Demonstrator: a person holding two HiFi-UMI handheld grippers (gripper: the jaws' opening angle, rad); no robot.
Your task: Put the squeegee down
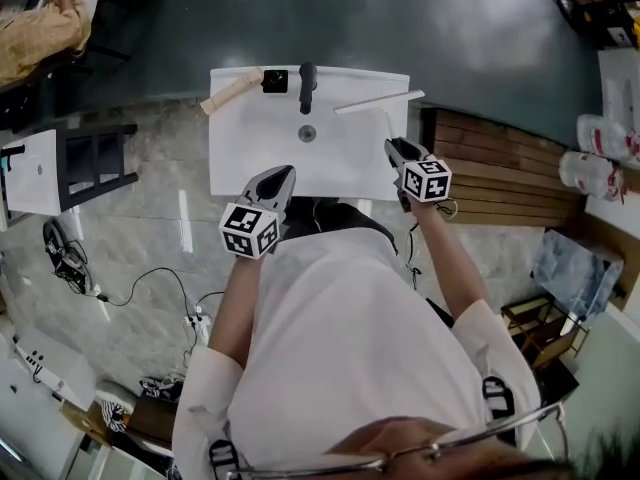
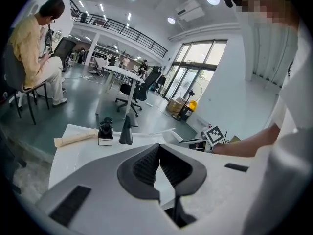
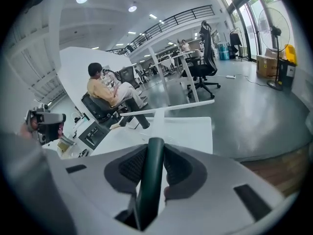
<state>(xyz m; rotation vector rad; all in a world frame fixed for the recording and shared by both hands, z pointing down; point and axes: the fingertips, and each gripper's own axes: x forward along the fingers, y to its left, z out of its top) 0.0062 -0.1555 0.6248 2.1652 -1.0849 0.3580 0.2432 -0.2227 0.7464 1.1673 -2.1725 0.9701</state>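
The squeegee has a white blade [image 1: 378, 101] and a dark green handle [image 3: 150, 175]. My right gripper [image 1: 392, 146] is shut on that handle and holds the squeegee over the right side of the white sink [image 1: 240, 138]. In the right gripper view the blade [image 3: 166, 110] lies crosswise just beyond the jaws, above the sink top [image 3: 195, 131]. My left gripper [image 1: 285, 173] hovers over the sink's near edge. Its pads [image 2: 146, 163] meet at the tips with nothing between them. From the left gripper view, the blade [image 2: 164, 131] and the right gripper [image 2: 213, 135] show at the right.
A dark faucet [image 1: 307, 86], a black bottle [image 1: 275, 81] and a beige roll [image 1: 230, 93] stand along the sink's back edge. The drain [image 1: 307, 133] is in the middle. Wooden slats [image 1: 500, 168] lie to the right, a white cabinet [image 1: 50, 168] and floor cables [image 1: 150, 288] to the left.
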